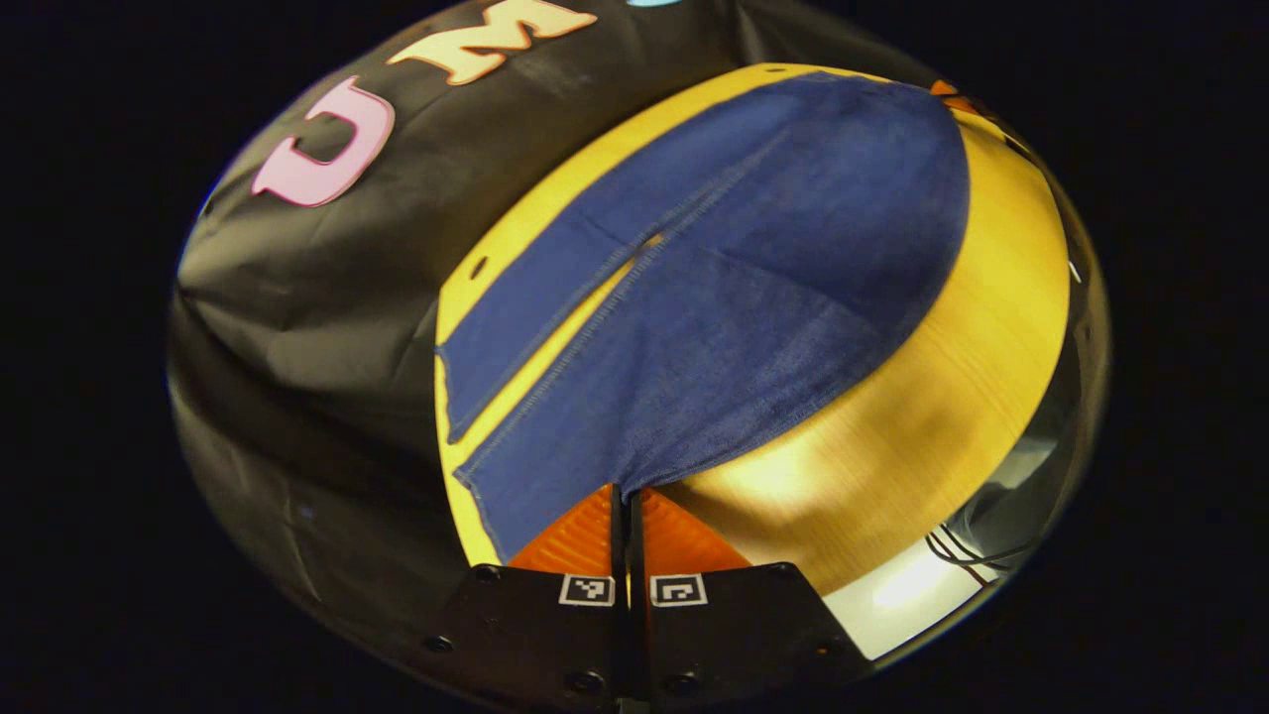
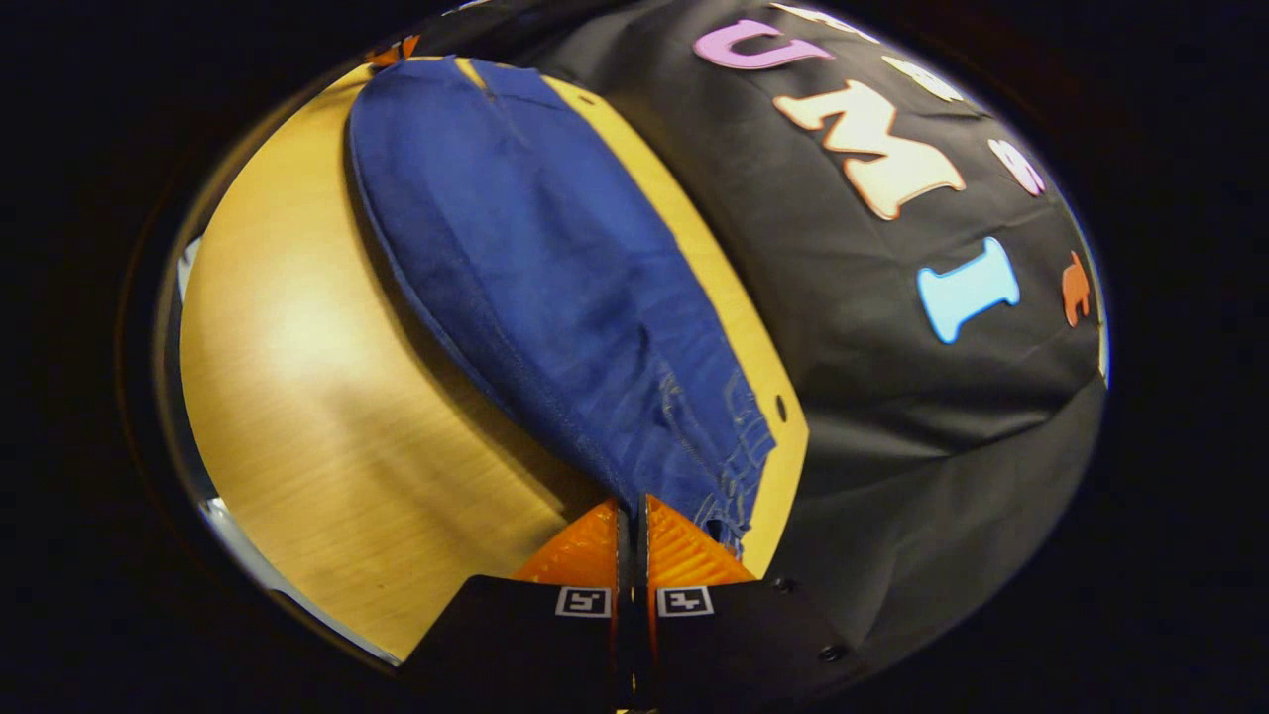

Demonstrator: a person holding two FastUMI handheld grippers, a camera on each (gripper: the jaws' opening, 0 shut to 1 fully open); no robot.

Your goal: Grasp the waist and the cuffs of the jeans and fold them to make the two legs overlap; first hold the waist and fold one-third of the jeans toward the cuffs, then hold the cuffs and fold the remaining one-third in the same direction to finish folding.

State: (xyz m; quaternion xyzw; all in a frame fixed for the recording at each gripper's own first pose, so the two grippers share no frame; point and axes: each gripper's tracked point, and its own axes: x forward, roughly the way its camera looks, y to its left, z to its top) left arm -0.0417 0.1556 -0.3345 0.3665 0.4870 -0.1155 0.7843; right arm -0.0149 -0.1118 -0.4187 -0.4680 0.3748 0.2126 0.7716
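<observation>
Blue jeans (image 1: 753,278) lie along the yellow wooden table (image 1: 952,397) with the two legs side by side and a narrow gap between them. In the left gripper view the far leg (image 1: 535,307) lies flat, while the near leg's outer edge close to the cuff (image 1: 496,486) rises into my left gripper (image 1: 627,493), which is shut on it. In the right gripper view the waist end with its pocket stitching (image 2: 729,436) is nearest, and my right gripper (image 2: 632,504) is shut on the denim's side edge there. The jeans (image 2: 535,258) run away from it across the table (image 2: 317,377).
The black cloth wall (image 1: 327,297) hangs right behind the table's far edge. A small hole (image 1: 479,266) sits in the tabletop near that edge. Bare wood stretches along the near side of the jeans. Dark cables (image 1: 972,555) lie past the table's corner.
</observation>
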